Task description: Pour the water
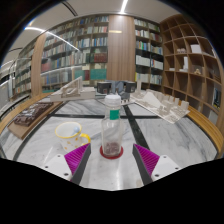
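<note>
A clear plastic water bottle (pixel 112 125) with a white cap and a red base ring stands upright on the pale marbled table (pixel 160 135). It stands between my two fingers, with a clear gap at each side. My gripper (pixel 111 158) is open; its magenta pads (pixel 77 155) show left and right of the bottle's base. A white cup with a yellow handle (pixel 69 132) stands on the table to the left of the bottle, just beyond the left finger.
Beyond the table are bookshelves (pixel 95 45) and wooden shelving (pixel 190 65) at the right. White objects (pixel 160 103) lie on the table behind and right of the bottle. A dark tray (pixel 32 113) lies at the far left.
</note>
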### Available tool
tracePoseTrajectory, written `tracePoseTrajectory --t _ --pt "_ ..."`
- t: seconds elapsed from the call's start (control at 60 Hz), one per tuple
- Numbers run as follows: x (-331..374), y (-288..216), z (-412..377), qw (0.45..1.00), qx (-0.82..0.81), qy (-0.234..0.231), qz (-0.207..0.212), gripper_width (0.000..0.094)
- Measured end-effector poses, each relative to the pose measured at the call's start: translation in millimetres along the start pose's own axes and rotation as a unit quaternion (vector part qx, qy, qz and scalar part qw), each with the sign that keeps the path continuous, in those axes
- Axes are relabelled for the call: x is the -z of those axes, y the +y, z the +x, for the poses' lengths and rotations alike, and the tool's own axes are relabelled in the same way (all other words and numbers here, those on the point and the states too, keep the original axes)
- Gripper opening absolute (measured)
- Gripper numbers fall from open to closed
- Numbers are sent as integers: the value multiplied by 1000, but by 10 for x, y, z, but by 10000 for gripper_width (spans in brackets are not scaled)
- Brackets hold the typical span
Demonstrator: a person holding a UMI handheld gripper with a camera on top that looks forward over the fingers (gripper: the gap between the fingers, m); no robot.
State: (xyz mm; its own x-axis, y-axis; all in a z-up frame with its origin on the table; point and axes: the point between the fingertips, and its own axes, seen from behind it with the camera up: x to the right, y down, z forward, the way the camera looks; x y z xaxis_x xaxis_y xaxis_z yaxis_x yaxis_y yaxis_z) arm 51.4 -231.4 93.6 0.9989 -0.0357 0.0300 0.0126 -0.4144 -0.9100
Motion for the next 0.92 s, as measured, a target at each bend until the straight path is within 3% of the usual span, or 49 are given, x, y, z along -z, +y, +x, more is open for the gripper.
tracePoseTrajectory --t 0.483,0.917 --pt "1862 313 59 1000 -15 23 -3 855" --pt "2206 363 24 1000 -1 17 6 852"
